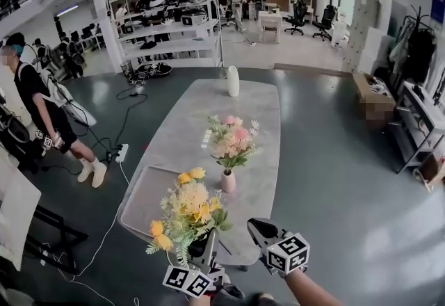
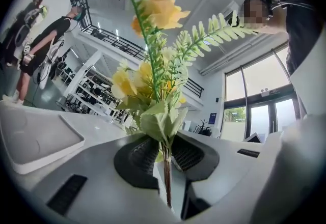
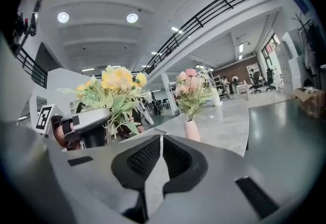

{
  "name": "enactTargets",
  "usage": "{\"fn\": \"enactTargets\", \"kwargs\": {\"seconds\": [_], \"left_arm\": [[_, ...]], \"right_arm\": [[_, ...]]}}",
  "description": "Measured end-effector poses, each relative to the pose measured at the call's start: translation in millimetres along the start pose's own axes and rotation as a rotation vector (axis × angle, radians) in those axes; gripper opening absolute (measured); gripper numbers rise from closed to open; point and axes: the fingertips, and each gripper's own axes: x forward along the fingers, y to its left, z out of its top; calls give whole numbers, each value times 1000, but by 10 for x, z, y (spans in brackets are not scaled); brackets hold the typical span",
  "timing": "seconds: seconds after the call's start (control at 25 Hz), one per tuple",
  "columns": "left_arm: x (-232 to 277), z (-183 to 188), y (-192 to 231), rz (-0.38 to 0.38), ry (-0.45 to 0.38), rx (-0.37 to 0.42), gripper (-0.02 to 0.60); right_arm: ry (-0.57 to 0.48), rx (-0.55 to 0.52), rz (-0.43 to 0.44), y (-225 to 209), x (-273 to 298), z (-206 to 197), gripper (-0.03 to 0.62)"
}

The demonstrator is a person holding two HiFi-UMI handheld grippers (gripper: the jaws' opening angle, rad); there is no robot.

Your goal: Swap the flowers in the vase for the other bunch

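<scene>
A bunch of yellow flowers with green ferns stands upright near the table's near end, my left gripper shut on its stems. In the left gripper view the stems run down between the jaws of the left gripper, and the blooms rise above. Pink flowers stand in a small pink vase on the grey table, just beyond the yellow bunch. My right gripper hovers at the near edge, shut and empty. The right gripper faces the pink vase, with the yellow bunch to its left.
A white tray lies on the table's near left. A tall white vase stands at the far end. A person stands left of the table, beside a power strip with cables on the floor. Shelves stand behind.
</scene>
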Motion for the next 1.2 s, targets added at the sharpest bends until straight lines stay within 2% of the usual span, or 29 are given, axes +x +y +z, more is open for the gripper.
{"fn": "enactTargets", "kwargs": {"seconds": [0.36, 0.72, 0.88, 1.0, 1.2], "left_arm": [[350, 167, 477, -77, 35, -19, 81], [562, 162, 764, -161, 59, -41, 81], [620, 124, 891, -165, 67, -58, 81], [706, 136, 1017, -151, 59, -36, 81], [860, 168, 1114, -89, 51, 32, 81]], "right_arm": [[12, 10, -80, -79, 506, 73, 30], [-16, 25, -195, -222, 693, 104, 31], [-21, 44, -234, -285, 767, 74, 32], [-30, 50, -245, -380, 915, 99, 35], [-46, 70, -240, -532, 1128, 181, 127]]}}
